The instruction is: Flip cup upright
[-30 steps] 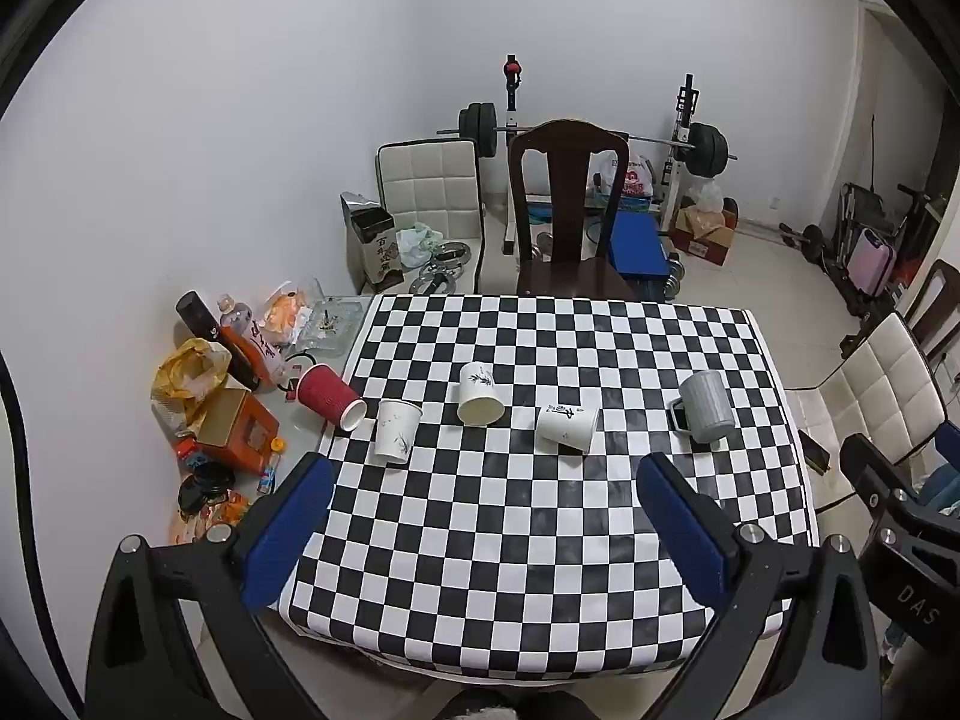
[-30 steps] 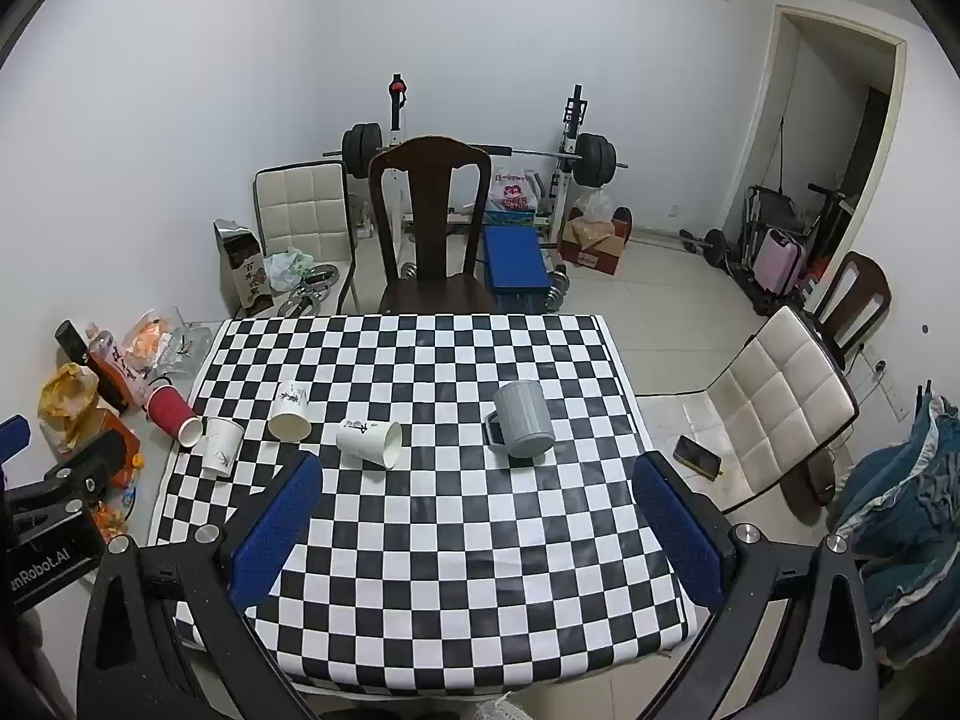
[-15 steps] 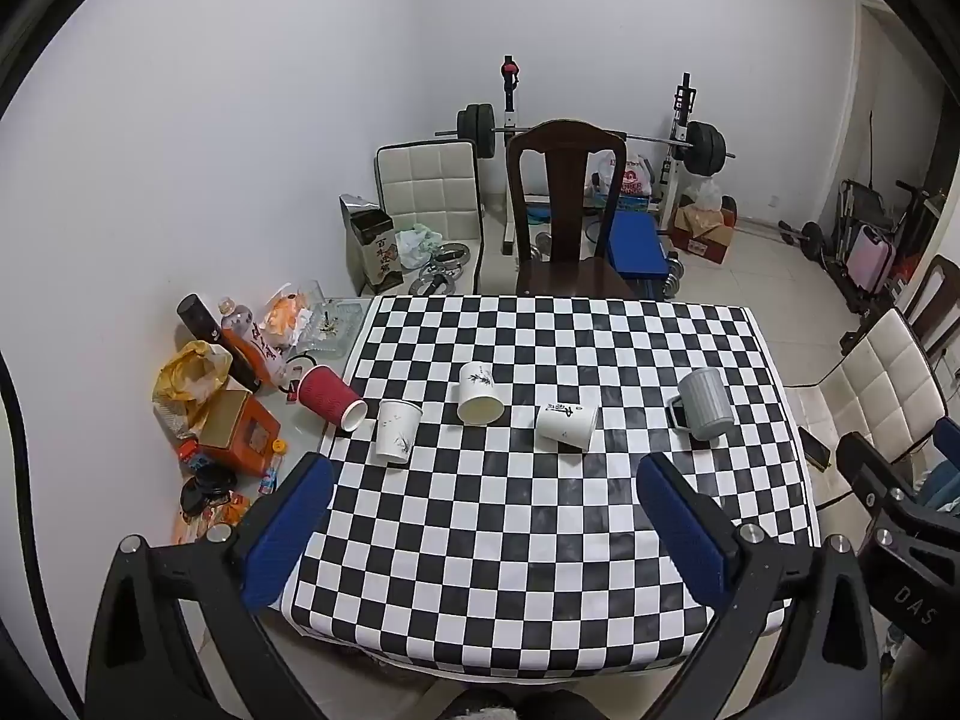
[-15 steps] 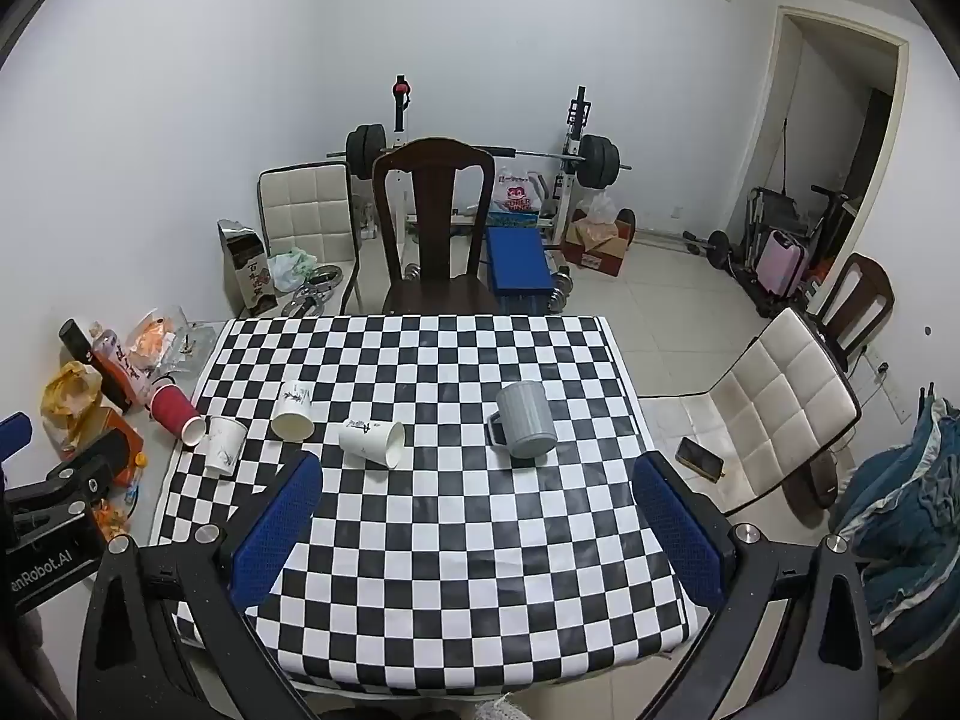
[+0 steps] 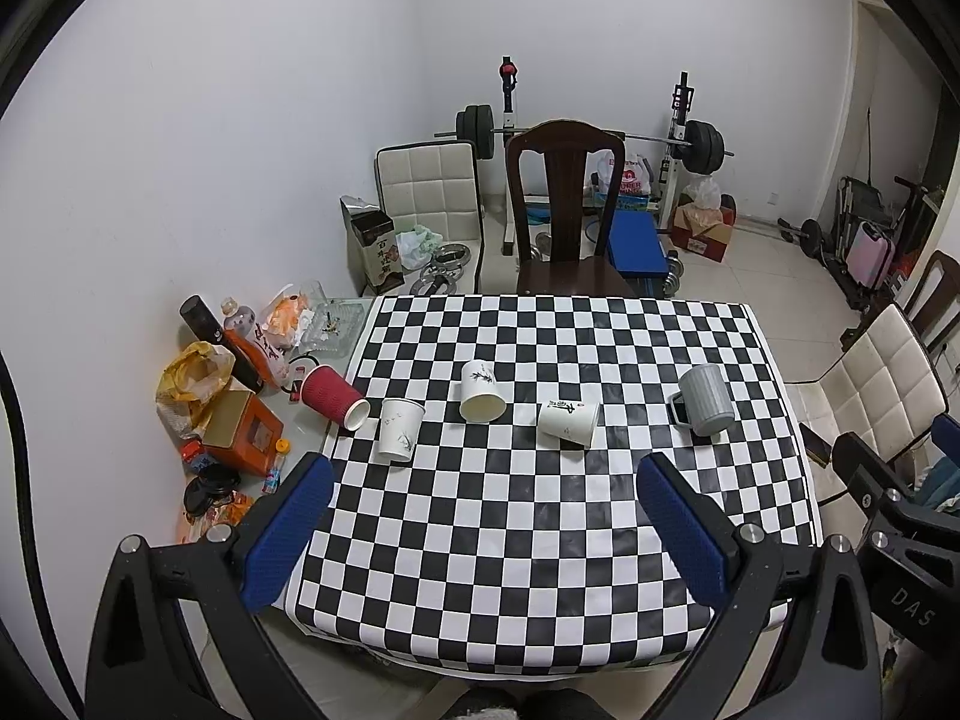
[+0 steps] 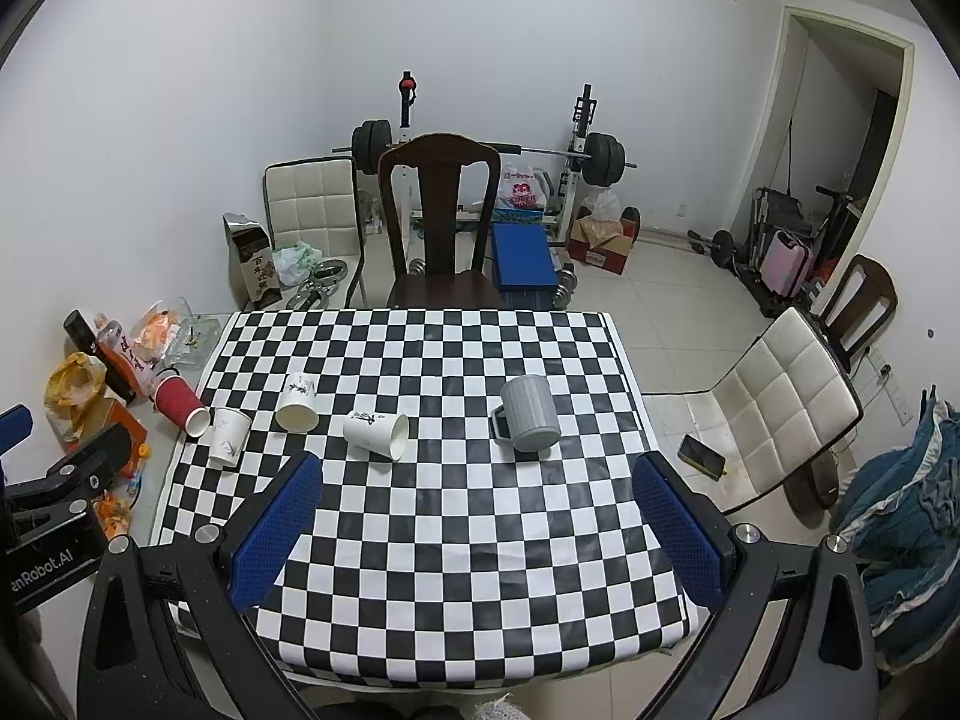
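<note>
Several cups stand in a row across the checkered table (image 5: 540, 528). A red ribbed cup (image 5: 333, 397) lies on its side at the left edge. A white paper cup (image 5: 399, 429) stands upside down beside it. Another white cup (image 5: 481, 391) lies with its mouth toward me. A third white cup (image 5: 567, 423) lies on its side. A grey mug (image 5: 705, 399) stands upside down at the right. The same row shows in the right wrist view, with the grey mug (image 6: 531, 414) nearest. My left gripper (image 5: 480, 534) and right gripper (image 6: 474, 534) are open, empty, high above the near table edge.
A dark wooden chair (image 5: 564, 210) stands at the table's far side and a white padded chair (image 6: 774, 408) at the right. Bags, bottles and boxes (image 5: 222, 396) clutter the floor at the left. A phone (image 6: 702, 456) lies on the floor by the white chair.
Both views have shifted very slightly; the cups have not moved and both grippers stay open.
</note>
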The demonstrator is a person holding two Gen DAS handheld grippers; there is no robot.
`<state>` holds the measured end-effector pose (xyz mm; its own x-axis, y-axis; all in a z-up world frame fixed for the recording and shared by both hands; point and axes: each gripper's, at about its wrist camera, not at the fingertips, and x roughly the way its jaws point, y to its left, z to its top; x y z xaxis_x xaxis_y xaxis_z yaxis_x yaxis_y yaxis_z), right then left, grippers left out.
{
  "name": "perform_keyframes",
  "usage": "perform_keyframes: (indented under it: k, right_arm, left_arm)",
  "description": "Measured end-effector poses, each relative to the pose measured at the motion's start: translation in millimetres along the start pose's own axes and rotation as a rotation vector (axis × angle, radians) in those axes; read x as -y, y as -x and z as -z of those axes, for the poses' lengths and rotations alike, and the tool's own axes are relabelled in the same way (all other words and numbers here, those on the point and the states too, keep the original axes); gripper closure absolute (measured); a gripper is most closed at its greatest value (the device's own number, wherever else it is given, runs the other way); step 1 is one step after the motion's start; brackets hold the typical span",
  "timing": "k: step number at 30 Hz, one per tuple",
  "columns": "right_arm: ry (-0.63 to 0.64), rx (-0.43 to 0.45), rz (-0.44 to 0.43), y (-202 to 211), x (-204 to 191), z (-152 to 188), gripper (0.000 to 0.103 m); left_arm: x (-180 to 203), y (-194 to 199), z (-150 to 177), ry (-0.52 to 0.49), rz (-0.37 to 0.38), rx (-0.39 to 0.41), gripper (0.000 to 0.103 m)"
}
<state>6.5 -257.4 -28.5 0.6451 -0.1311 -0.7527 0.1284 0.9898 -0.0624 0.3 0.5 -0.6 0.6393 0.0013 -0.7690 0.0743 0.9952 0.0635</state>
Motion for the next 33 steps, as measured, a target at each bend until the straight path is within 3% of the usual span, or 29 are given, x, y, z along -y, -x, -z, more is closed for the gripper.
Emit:
perform_keyframes:
  k: [33]
  right_arm:
    - [0.001, 0.007, 0.001, 4.7, -0.5, 1.1, 0.000]
  left_arm:
    - [0.2, 0.7, 0.0, -0.001, 0.000, 0.005, 0.000]
